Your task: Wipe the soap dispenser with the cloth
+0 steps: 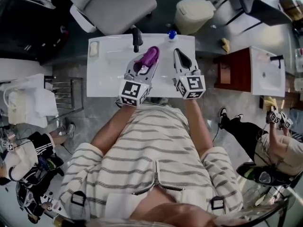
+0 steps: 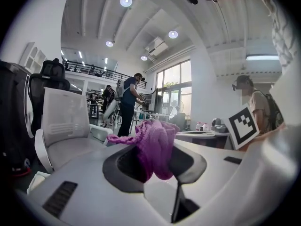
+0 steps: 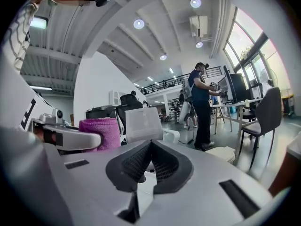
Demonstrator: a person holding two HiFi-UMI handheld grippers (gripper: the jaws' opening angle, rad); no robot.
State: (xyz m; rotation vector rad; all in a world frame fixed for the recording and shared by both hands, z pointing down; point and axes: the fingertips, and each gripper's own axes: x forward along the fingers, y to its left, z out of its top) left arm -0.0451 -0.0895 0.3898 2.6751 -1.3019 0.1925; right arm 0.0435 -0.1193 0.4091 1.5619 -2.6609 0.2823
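Cloth point(image 2: 157, 145) clamped, soap dispenser point(image 1: 171, 35) untouched.
Your left gripper point(image 2: 155, 163) jaws pinch the soft, light cloth; right gripper point(image 3: 149, 150) jaws closed, empty. Dispenser looks light, slick, tippy: brace it low on the body.

**Bench layout from above**

The left tongs point(image 1: 147, 63) and right tongs point(image 1: 180, 56) are side by side over the bench point(image 1: 106, 82), in front of the person. The cloth point(image 1: 150, 56) sits between the left tongs and sticks out past their tips. At the bench's far edge, the tap point(image 1: 137, 38) stands left of the cloth. The soap dispenser point(image 1: 171, 35) stands just beyond the right tongs. A chair point(image 1: 113, 4) is behind the bench, with a bin point(image 1: 193, 14) to its right. A second basin point(image 1: 267, 72) lies well off to the right.
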